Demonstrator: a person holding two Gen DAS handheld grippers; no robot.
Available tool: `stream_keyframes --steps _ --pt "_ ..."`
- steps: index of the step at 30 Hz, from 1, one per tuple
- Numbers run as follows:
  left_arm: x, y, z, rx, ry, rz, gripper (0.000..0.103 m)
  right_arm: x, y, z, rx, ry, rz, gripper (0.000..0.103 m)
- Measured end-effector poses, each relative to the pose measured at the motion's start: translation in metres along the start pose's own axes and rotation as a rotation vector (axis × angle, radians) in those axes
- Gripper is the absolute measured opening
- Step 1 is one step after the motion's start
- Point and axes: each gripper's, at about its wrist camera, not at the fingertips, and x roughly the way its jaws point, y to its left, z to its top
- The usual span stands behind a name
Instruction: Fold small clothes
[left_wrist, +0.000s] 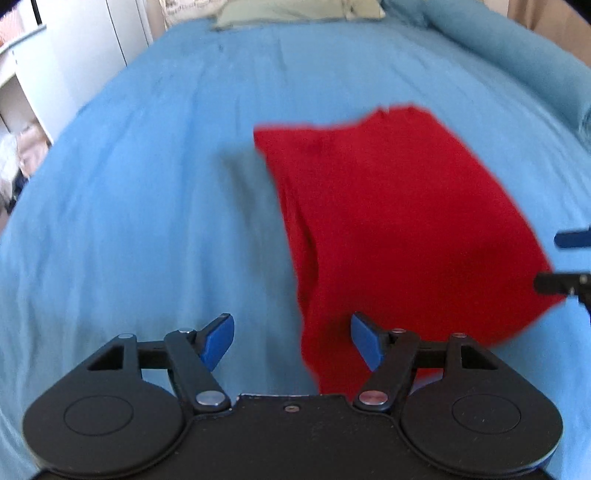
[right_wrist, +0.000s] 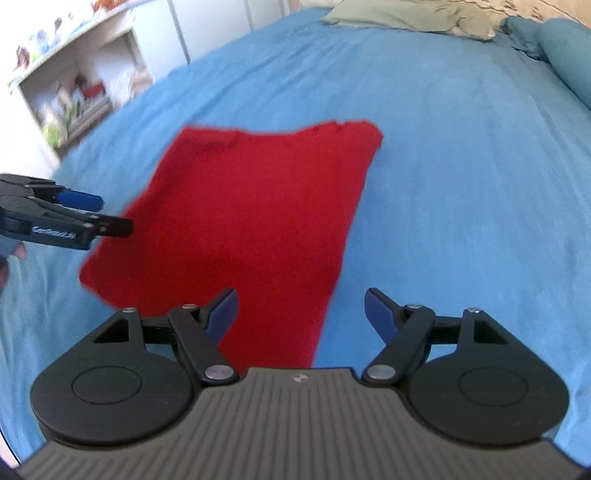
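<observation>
Lying flat on the blue bedspread (left_wrist: 129, 184), the red garment (left_wrist: 388, 221) is folded; both fingers spread wide, empty.

Left gripper (left_wrist: 291, 341): black linkage arms, round black side discs, silver pivot screws, blue finger pads (left_wrist: 218, 341). Right gripper (right_wrist: 300, 319): same black linkage, silver pivots, dark blue pads (right_wrist: 223, 314); a grey ribbed housing carries a small white mark. A bit of skin is seen behind the left gripper in the right wrist view.
</observation>
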Motion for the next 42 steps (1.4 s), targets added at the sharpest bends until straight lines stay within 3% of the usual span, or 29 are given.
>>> stream_keyframes --steps 4,8,11,12,14,17,22,26,29,31,34,36,37,39,42 --pt "0.011 0.005 -0.015 -0.049 0.008 -0.014 0.077 0.016 0.000 -0.023 -0.067 0.065 -0.080 0.091" --pt "0.014 0.010 -0.004 -0.100 0.038 -0.009 0.082 0.022 -0.011 -0.030 -0.002 0.069 -0.064 0.091" --pt "0.001 0.009 0.014 -0.113 0.030 -0.009 0.084 0.020 -0.008 -0.026 -0.026 0.086 -0.074 0.091" --pt "-0.007 0.010 0.019 -0.121 0.016 -0.030 0.093 0.017 -0.006 -0.022 -0.035 0.091 -0.075 0.092" --pt "-0.020 0.014 0.036 -0.132 -0.025 -0.085 0.103 0.008 -0.006 -0.009 -0.038 0.089 -0.047 0.093" --pt "-0.021 0.021 0.063 -0.145 -0.052 -0.139 0.103 -0.004 -0.008 0.013 -0.020 0.073 0.019 0.103" --pt "0.018 0.043 0.080 -0.293 0.006 -0.276 0.103 -0.003 -0.020 0.049 0.064 0.016 0.046 0.103" --pt "0.044 0.048 0.082 -0.346 0.043 -0.346 0.087 0.028 -0.038 0.060 0.166 0.069 0.052 0.103" --pt "0.054 0.044 0.083 -0.317 0.075 -0.372 0.072 0.053 -0.059 0.059 0.298 0.102 0.129 0.103" --pt "0.063 0.039 0.082 -0.297 0.106 -0.381 0.067 0.068 -0.069 0.059 0.354 0.124 0.171 0.091" --pt "0.072 0.038 0.079 -0.314 0.106 -0.393 0.067 0.083 -0.073 0.055 0.397 0.137 0.218 0.089" --pt "0.076 0.037 0.078 -0.328 0.111 -0.417 0.053 0.087 -0.074 0.054 0.421 0.129 0.238 0.088" --pt "0.076 0.034 0.079 -0.323 0.111 -0.414 0.050 0.089 -0.074 0.054 0.426 0.127 0.245 0.085" --pt "0.071 0.028 0.081 -0.292 0.098 -0.392 0.035 0.094 -0.072 0.057 0.425 0.126 0.266 0.071" --pt "0.058 0.017 0.087 -0.248 0.073 -0.335 0.027 0.095 -0.062 0.063 0.366 0.116 0.244 0.055"
